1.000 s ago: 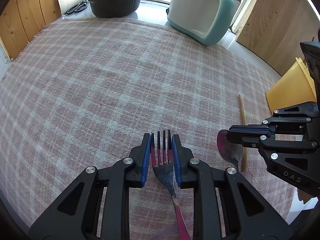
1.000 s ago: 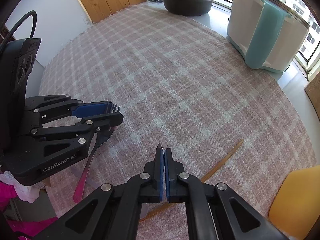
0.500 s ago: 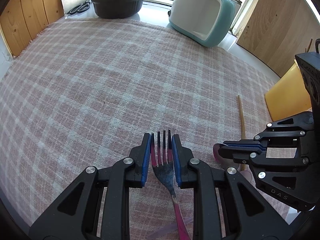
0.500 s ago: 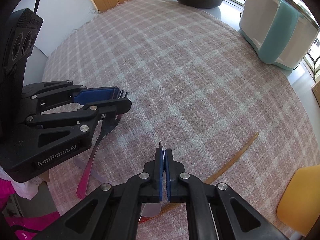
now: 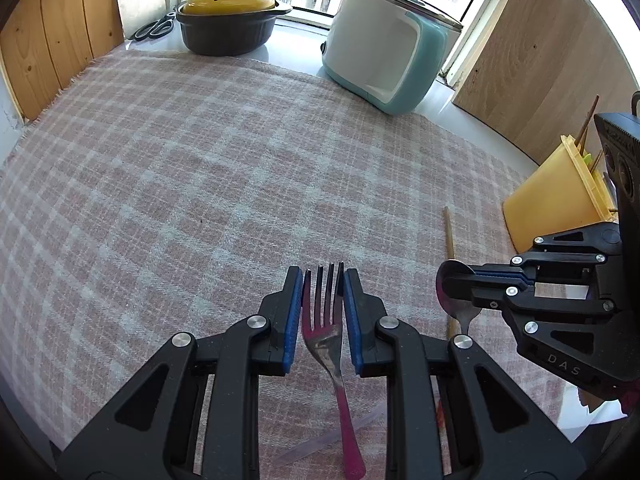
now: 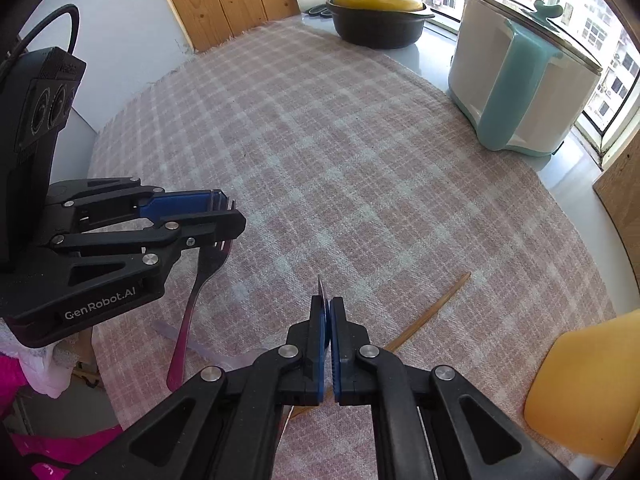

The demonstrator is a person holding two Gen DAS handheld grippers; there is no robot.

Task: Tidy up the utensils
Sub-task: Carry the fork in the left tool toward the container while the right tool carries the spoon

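Left wrist: fork [image 5: 325, 322], spoon [image 5: 456, 296] higher.

A metal fork [image 5: 326, 332] with a magenta handle sits tines forward between the pads of the left tongs [image 5: 322, 280], raised off the plaid cloth [image 5: 200, 168]. A metal spoon [image 5: 456, 296] is pinched edge-on by its bowl in the right tongs [image 6: 329, 312]. Beside the spoon, a wooden chopstick [image 5: 449, 248] lies flat on the cloth, near the yellow holder [image 5: 552, 200], which stands upright with sticks in it.
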